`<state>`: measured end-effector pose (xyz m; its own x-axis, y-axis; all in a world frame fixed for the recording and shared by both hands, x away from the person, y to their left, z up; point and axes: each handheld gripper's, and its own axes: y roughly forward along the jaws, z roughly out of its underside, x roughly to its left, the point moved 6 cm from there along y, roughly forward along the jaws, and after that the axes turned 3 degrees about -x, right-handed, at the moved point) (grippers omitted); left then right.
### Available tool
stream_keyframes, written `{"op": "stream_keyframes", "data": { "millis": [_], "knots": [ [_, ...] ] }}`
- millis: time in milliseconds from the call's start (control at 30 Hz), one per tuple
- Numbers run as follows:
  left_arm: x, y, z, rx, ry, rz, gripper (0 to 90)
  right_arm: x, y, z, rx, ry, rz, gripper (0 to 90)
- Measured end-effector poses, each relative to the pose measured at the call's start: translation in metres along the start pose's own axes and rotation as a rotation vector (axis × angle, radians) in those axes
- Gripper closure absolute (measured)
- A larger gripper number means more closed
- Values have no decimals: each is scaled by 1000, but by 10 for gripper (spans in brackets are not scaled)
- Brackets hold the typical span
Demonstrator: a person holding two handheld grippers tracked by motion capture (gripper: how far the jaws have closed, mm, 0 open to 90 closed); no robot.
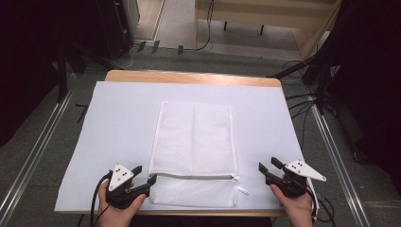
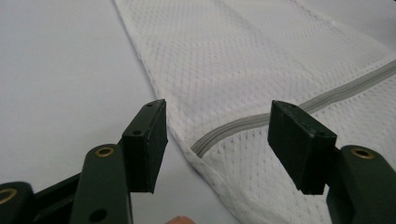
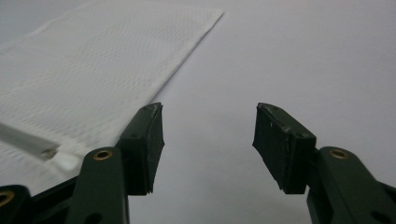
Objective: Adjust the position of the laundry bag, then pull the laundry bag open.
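Mesh laundry bag (image 1: 195, 151) laid flat mid-counter (image 1: 118, 123), zipper (image 1: 194, 176) across the near end. Left tool (image 1: 144, 176) jaws apart, straddling the zipper's closed end (image 2: 198, 148); right tool (image 1: 267, 166) gaping beside the pull (image 1: 242, 190), probably for unzipping.

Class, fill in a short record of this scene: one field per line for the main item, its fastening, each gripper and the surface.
Main item: white mesh laundry bag, lying flat
Fastening: grey zipper across the bag's near end
Left gripper: open, at the bag's near left corner, nothing held
Right gripper: open, apart from the bag, to its right
Surface: white sheet on a wooden table
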<state>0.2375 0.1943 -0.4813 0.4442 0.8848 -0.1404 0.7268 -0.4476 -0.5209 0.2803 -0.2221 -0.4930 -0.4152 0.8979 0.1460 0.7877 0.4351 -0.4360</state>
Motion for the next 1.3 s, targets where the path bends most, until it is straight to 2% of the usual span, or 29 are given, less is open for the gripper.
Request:
{"op": "stream_keyframes", "data": {
  "millis": [67,100,200,233,267,300,333,367,433,567,600,667,800,933,1033,1167,1233,1267,1300],
  "knots": [
    [-5,3,-2,1,6,13,353,13,-10,2,6,-2,4,414],
    [-5,3,-2,1,6,13,353,13,-10,2,6,-2,4,414],
    [-8,7,-4,-3,10,28,354,26,-16,6,15,-15,-17,430],
    [-10,8,-4,-1,11,35,357,33,-19,10,26,6,-60,458],
    [-10,8,-4,-1,11,35,358,33,-19,10,26,6,-60,458],
    [-12,9,-5,-4,10,42,359,39,-20,14,27,54,-114,477],
    [-13,10,-5,-5,13,48,359,39,-20,14,27,54,-114,477],
    [-15,12,-5,-6,18,49,361,42,-21,15,17,84,-133,480],
    [-19,14,-6,-10,21,63,365,44,-20,17,-4,90,-136,508],
    [-27,20,-8,-12,22,81,375,48,-17,19,14,73,-134,525],
    [-32,24,-9,-8,36,93,378,50,-15,21,33,73,-143,539],
    [-35,26,-10,-5,45,103,380,51,-15,21,34,72,-144,551],
    [-44,34,-11,1,62,124,389,56,-10,24,81,75,-159,553],
    [-52,41,-10,16,77,146,394,62,0,32,140,102,-218,537],
    [-54,43,-10,16,82,151,398,66,3,33,148,116,-236,518],
    [-57,45,-11,17,80,159,399,74,12,34,173,96,-252,494],
    [-58,45,-11,20,76,163,400,77,17,35,186,79,-237,481],
    [-58,46,-11,19,72,164,403,79,21,38,205,52,-225,477],
    [-58,46,-10,22,70,169,403,79,21,38,205,52,-225,477]
  ]
}}
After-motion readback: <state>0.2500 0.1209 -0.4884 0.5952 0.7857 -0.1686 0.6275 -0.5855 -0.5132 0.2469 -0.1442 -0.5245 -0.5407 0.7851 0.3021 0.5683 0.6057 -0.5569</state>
